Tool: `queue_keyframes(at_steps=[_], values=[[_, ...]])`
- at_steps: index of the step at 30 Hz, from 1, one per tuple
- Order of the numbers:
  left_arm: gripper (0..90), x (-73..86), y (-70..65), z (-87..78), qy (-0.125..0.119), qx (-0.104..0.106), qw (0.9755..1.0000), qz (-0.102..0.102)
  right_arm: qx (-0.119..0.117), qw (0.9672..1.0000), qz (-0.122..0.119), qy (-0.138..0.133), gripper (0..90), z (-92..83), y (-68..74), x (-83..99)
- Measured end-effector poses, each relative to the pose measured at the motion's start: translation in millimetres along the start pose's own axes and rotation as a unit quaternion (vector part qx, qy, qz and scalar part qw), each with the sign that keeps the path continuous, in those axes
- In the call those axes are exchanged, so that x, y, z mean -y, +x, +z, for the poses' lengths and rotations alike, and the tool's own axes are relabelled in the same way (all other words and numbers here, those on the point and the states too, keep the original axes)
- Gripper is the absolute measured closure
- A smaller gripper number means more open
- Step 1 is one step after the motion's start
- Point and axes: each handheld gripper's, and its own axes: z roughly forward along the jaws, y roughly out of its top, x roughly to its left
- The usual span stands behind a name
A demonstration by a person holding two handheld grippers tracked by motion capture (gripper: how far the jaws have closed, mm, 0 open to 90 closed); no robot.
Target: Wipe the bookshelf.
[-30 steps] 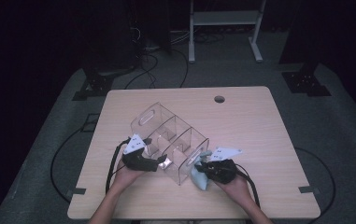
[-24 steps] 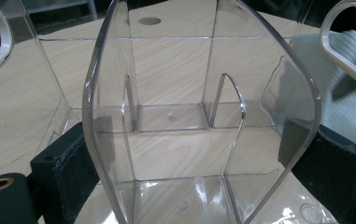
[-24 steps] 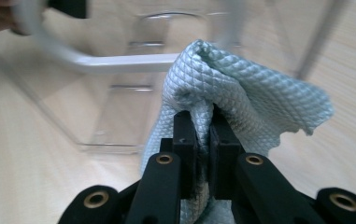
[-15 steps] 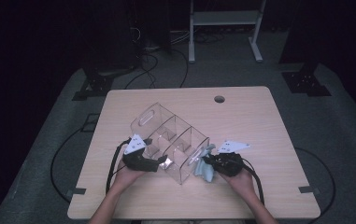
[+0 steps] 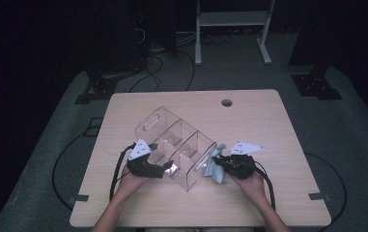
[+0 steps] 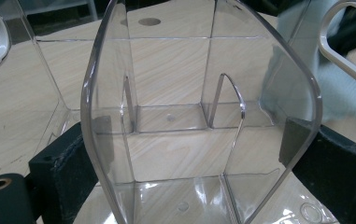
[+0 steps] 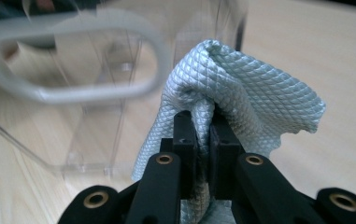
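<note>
Pinching cloth (image 7: 241, 98) between right gripper (image 7: 202, 122) jaws, beside organizer (image 5: 176, 145).

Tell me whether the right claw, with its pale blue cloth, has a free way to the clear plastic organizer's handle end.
Probably yes: right claw, cloth and organizer are adjacent, nothing between.

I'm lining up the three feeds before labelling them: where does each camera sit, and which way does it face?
High view: above the person's side, looking forward and down at the table; both forearms, left gripper and right gripper show.
Left gripper view: rides the left gripper, looking along its jaws, clamped on the clear organizer.
Right gripper view: rides the right gripper, looking along jaws pinching the pale blue cloth.
All three share the organizer; the cloth too.
</note>
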Motion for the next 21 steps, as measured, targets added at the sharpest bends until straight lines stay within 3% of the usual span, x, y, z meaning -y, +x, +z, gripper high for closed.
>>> queue_keyframes(at_steps=[4,7,12,14,19,21], values=[[5.9,0.2,-0.3,0.6,-0.003,0.000,1.0000,0.000,0.002,0.9991,-0.007,-0.043,83.2,-15.4,1.8,-16.1],[5.9,-0.3,-0.7,0.9,-0.002,-0.001,1.0000,0.001,0.002,0.9992,-0.008,-0.038,83.2,-12.2,0.9,-12.7],[5.9,0.0,-1.2,0.6,-0.003,0.000,1.0000,0.002,0.016,0.9999,0.001,-0.002,83.1,-0.1,-8.2,0.6],[5.9,0.2,-0.6,0.5,-0.002,0.002,1.0000,0.001,0.014,0.9999,0.002,-0.004,83.2,-1.4,-8.1,-1.5],[5.8,0.7,-0.5,0.4,-0.003,0.003,1.0000,0.001,0.025,0.9987,-0.032,-0.031,83.1,-16.5,1.2,-22.2],[5.8,0.7,-1.0,0.7,-0.004,0.003,1.0000,0.001,0.024,0.9986,-0.030,-0.036,83.1,-17.3,-0.7,-22.9]])
